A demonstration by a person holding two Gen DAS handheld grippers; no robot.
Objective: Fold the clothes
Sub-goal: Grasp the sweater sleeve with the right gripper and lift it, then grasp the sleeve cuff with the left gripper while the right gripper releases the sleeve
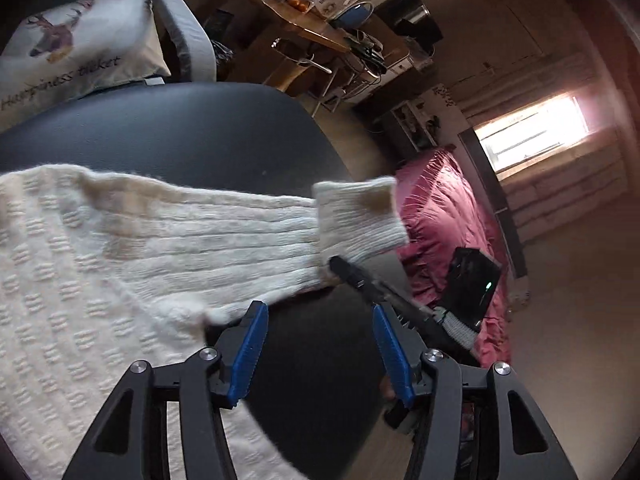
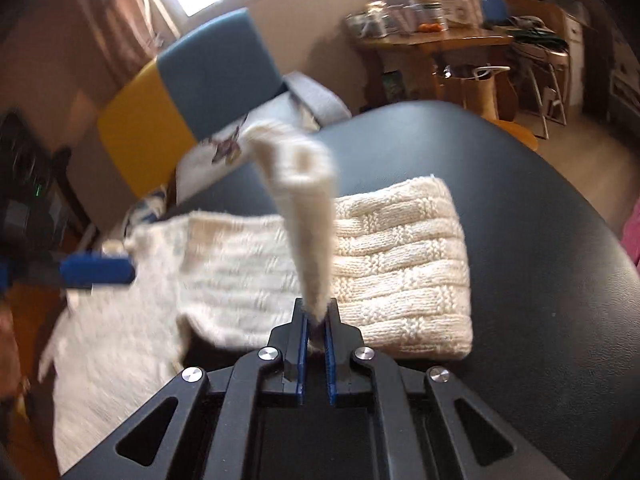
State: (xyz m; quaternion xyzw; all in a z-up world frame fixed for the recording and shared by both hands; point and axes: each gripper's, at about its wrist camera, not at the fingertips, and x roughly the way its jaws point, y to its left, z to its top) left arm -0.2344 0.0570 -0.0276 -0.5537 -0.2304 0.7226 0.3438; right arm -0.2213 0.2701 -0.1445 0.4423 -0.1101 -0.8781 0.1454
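Note:
A cream knitted sweater (image 1: 92, 280) lies on a round black table (image 1: 180, 128). In the left wrist view its sleeve (image 1: 240, 236) stretches right and ends in a ribbed cuff (image 1: 356, 216). My right gripper (image 1: 340, 266) pinches the sleeve just under the cuff. My left gripper (image 1: 319, 310) is open near the sleeve's lower edge, with only black tabletop between its blue pads. In the right wrist view my right gripper (image 2: 316, 316) is shut on the sleeve (image 2: 312, 236), which stands up blurred above the sweater's folded body (image 2: 404, 264). A blue finger (image 2: 96, 270) of my left gripper shows at the left.
Beyond the table stand a grey chair (image 1: 188, 32) with a deer-print pillow (image 1: 80, 48), a cluttered wooden table (image 1: 304, 20), and a pink bed (image 1: 440, 216) with a black device (image 1: 472, 284). A blue and yellow chair back (image 2: 188, 88) rises in the right wrist view.

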